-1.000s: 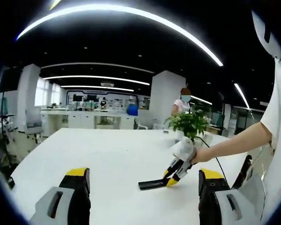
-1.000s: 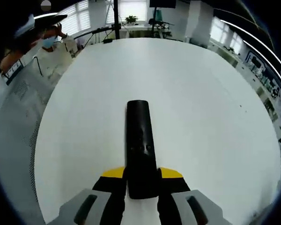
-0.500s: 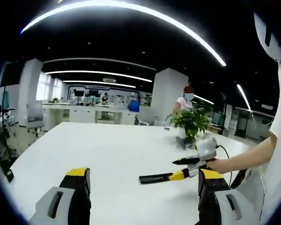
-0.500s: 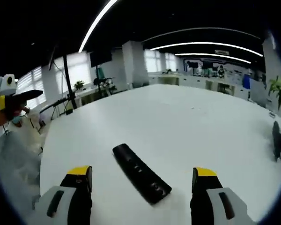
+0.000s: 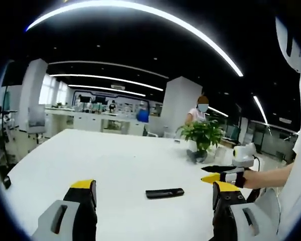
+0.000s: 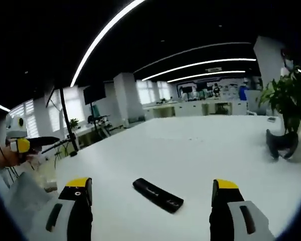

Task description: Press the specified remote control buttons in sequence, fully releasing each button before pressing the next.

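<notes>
One remote control point(image 5: 164, 193), one potted plant point(image 5: 202, 136), one white table point(image 5: 110, 165).

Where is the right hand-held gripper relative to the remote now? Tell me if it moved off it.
Yes. The right hand-held gripper has pulled back to the right, away from the remote, which lies alone on the white table.

A black remote control point(image 5: 164, 193) point(image 6: 158, 195) was found lying flat on the white table point(image 5: 110, 165) point(image 6: 200, 150), untouched. It was slim and elongated, with buttons faintly seen on its upper face.
</notes>
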The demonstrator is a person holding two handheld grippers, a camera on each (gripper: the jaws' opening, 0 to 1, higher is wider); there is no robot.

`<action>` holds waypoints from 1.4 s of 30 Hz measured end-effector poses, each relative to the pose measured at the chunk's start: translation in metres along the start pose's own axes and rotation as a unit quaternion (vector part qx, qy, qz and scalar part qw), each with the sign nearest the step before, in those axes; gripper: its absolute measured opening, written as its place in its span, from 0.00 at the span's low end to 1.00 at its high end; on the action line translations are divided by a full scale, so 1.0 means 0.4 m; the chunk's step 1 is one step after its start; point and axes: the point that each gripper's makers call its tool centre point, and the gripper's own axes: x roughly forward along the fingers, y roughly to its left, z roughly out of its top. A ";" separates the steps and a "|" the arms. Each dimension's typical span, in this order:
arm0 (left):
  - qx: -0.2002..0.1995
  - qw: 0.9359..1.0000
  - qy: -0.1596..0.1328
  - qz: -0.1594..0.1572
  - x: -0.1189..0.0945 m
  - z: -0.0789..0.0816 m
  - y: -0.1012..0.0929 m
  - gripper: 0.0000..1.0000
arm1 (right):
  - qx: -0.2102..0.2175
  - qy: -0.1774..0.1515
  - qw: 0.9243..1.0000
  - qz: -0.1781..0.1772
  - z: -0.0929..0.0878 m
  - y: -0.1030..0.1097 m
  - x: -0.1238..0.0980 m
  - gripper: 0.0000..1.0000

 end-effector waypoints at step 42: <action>-0.003 0.998 0.003 -0.056 0.017 0.002 -0.065 0.99 | 0.010 -0.013 0.993 -0.121 0.013 0.045 -0.287 0.99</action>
